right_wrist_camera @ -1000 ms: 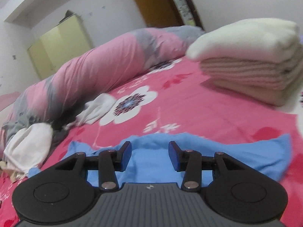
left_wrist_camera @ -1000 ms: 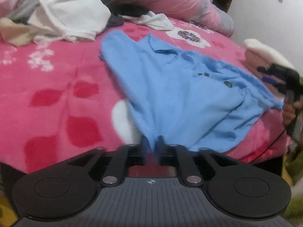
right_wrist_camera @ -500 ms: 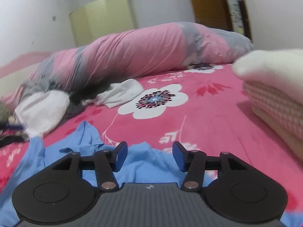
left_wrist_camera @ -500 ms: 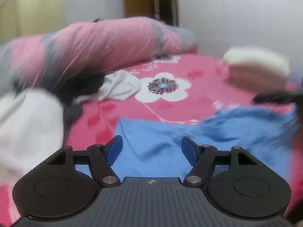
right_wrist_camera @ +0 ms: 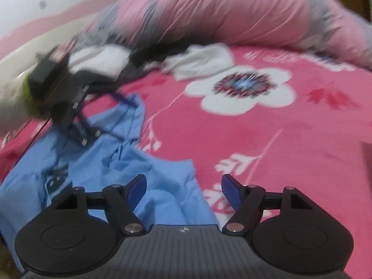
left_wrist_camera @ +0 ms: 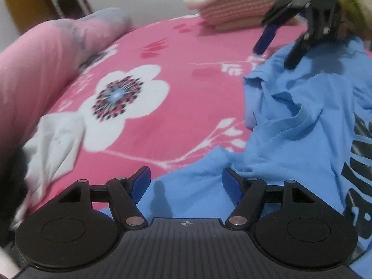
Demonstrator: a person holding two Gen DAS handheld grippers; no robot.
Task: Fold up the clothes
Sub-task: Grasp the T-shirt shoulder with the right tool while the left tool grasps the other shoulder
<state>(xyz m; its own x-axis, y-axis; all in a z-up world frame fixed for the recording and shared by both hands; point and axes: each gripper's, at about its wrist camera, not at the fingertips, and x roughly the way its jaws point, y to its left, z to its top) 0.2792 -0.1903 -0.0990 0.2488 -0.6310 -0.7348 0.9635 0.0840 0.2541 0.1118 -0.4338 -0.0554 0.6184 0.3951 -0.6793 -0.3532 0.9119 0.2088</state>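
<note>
Gaping wide, the left gripper [left_wrist_camera: 186, 184] fingers grip nothing now; a second ago they pinched the blue shirt [left_wrist_camera: 302, 125] hem. The right gripper [right_wrist_camera: 183, 191] fingers are wide and bare too. Just ahead of both, the shirt lies bunched and wrinkled on the pink bed [left_wrist_camera: 186, 53], print up. It looks let go, not folded, so it may need smoothing.

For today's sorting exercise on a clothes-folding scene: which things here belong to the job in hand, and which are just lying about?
Belong to the job:
blue shirt, crumpled on the bedspread
left gripper, open
right gripper, open

Just lying about:
white cloth
rolled pink and grey quilt
folded stack of pink and cream blankets
flowered pink bedspread
</note>
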